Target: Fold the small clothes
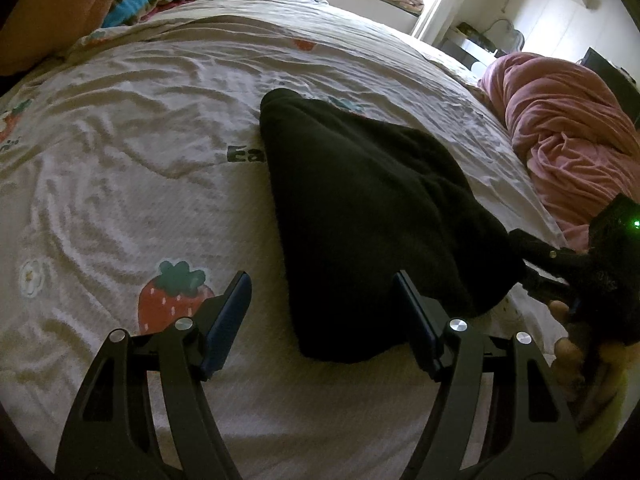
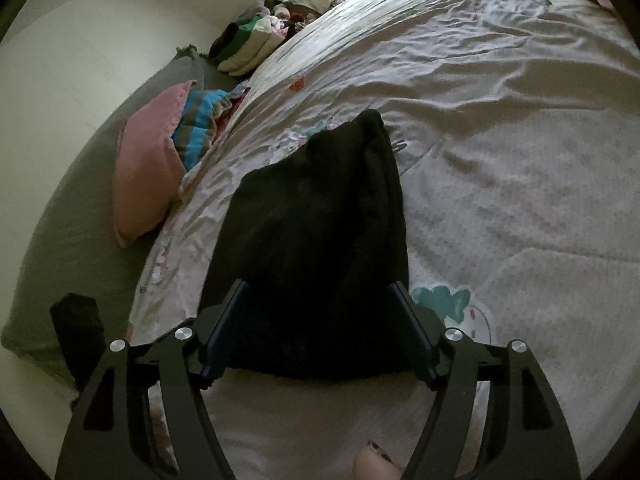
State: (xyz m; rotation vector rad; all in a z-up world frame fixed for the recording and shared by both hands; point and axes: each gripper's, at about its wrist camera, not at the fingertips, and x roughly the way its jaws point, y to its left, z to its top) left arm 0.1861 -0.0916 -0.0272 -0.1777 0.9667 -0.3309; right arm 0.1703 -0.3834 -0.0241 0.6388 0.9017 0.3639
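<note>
A black garment [image 1: 360, 208] lies folded into a thick wedge on the strawberry-print bedsheet [image 1: 120, 160]. In the left wrist view my left gripper [image 1: 322, 296] stands open just above the sheet. Its right finger [image 1: 412, 312] is against the garment's near edge and its left finger [image 1: 234, 308] is over bare sheet. My right gripper [image 1: 522, 266] reaches in from the right at the garment's near right corner. In the right wrist view the black garment [image 2: 320, 240] fills the gap of the right gripper [image 2: 320, 308]. The jaws stand wide on either side of its near edge and the cloth rests flat.
A pink blanket [image 1: 568, 140] is bunched at the bed's right side. A pink pillow [image 2: 148, 172], a striped cloth [image 2: 200, 124] and a stack of folded clothes [image 2: 248, 48] lie along the far left. A fingertip [image 2: 372, 464] shows at the bottom.
</note>
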